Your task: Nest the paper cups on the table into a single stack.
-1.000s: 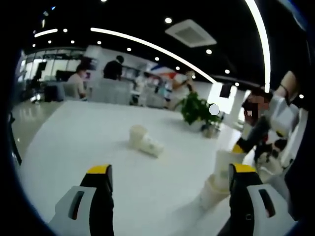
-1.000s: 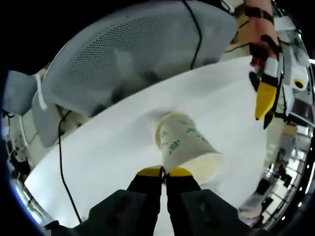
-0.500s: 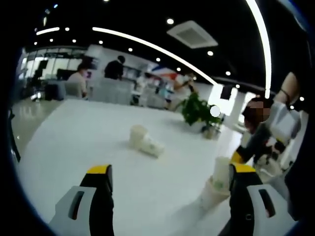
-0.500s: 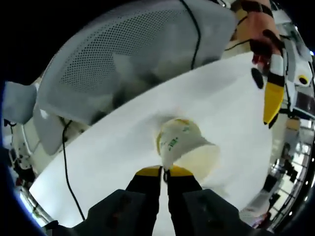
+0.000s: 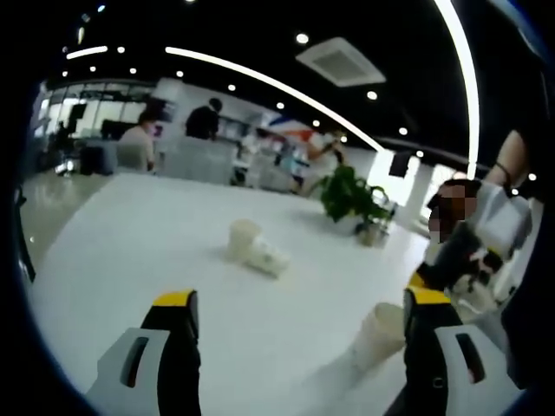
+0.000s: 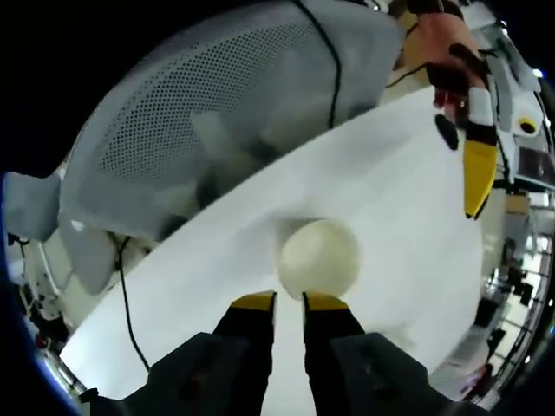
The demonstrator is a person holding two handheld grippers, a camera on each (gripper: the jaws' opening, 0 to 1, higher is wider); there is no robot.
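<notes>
In the right gripper view a cup stack (image 6: 317, 258) stands on the white table (image 6: 191, 286), seen from above with its open mouth showing pale and nothing visible inside. The right gripper (image 6: 288, 302) sits just behind it, its fingers slightly apart and holding nothing. In the left gripper view the left gripper (image 5: 299, 302) has its fingers wide apart, and two more cups (image 5: 254, 249) lie together farther off on the table.

White table (image 5: 147, 251) with two paper cups (image 5: 254, 247) mid-surface, a cup stack (image 5: 371, 335) near its edge.
</notes>
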